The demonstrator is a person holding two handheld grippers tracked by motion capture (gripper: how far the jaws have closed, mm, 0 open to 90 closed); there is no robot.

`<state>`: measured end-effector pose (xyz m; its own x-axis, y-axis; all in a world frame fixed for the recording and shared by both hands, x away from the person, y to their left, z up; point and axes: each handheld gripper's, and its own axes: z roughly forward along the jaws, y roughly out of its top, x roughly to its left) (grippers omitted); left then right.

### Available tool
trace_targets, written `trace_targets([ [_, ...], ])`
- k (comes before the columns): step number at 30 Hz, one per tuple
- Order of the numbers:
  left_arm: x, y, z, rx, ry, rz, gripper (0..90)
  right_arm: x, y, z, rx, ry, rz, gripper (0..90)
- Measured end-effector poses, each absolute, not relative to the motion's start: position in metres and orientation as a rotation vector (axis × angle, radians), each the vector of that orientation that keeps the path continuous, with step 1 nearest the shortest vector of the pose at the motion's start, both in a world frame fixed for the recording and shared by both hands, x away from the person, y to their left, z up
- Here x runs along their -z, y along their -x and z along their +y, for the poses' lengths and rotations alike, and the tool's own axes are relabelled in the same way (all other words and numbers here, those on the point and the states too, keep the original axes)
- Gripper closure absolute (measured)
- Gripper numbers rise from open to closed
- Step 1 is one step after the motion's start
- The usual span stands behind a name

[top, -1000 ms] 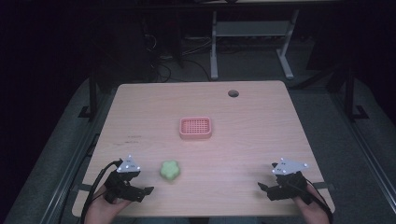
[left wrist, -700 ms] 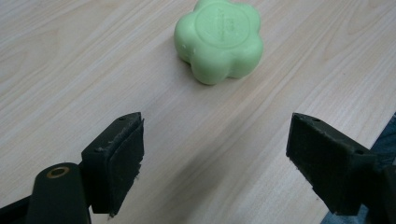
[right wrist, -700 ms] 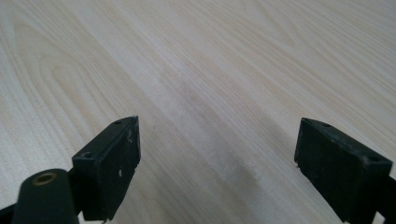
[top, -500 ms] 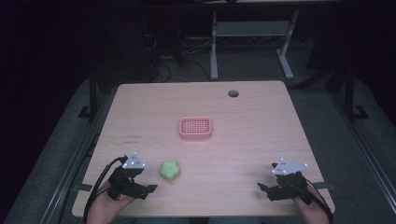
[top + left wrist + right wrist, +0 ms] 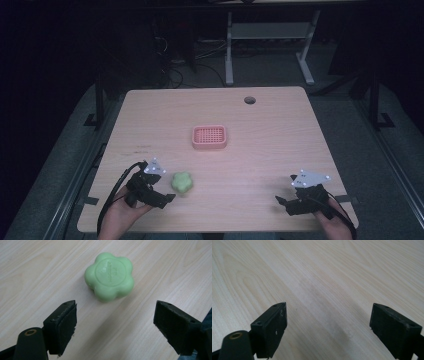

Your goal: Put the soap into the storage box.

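Note:
A green flower-shaped soap point(image 5: 182, 183) lies on the wooden table point(image 5: 280, 130) near its front left. My left gripper point(image 5: 167, 192) sits just left of it, open, with its jaws pointing toward the soap. In the left gripper view the soap point(image 5: 109, 276) lies just beyond the wide-apart jaws of the left gripper point(image 5: 116, 326), not between them. A pink perforated soap dish point(image 5: 209, 137) stands at the table's middle. My right gripper point(image 5: 284, 205) rests open at the front right, and in its own view the right gripper point(image 5: 329, 328) has bare wood between its jaws.
A round cable hole point(image 5: 250, 100) sits near the table's far right edge. Desk legs and cables point(image 5: 227, 45) stand on the dark floor beyond the table. A black cable point(image 5: 112, 192) loops from the left gripper over the front left corner.
My left gripper has shifted slightly right toward the green soap. The right gripper and the soap dish have stayed put.

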<state>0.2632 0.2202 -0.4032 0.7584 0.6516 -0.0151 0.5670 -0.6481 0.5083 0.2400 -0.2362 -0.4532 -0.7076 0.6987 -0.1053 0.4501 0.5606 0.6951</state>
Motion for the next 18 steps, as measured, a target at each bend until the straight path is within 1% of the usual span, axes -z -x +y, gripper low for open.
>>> trace_targets([
  [18, 0.401, -0.278, 0.205, -0.218, -2.495, 0.920, 18.6, 0.453, -0.240, -0.236, -0.935, -0.934, 2.425, 13.8],
])
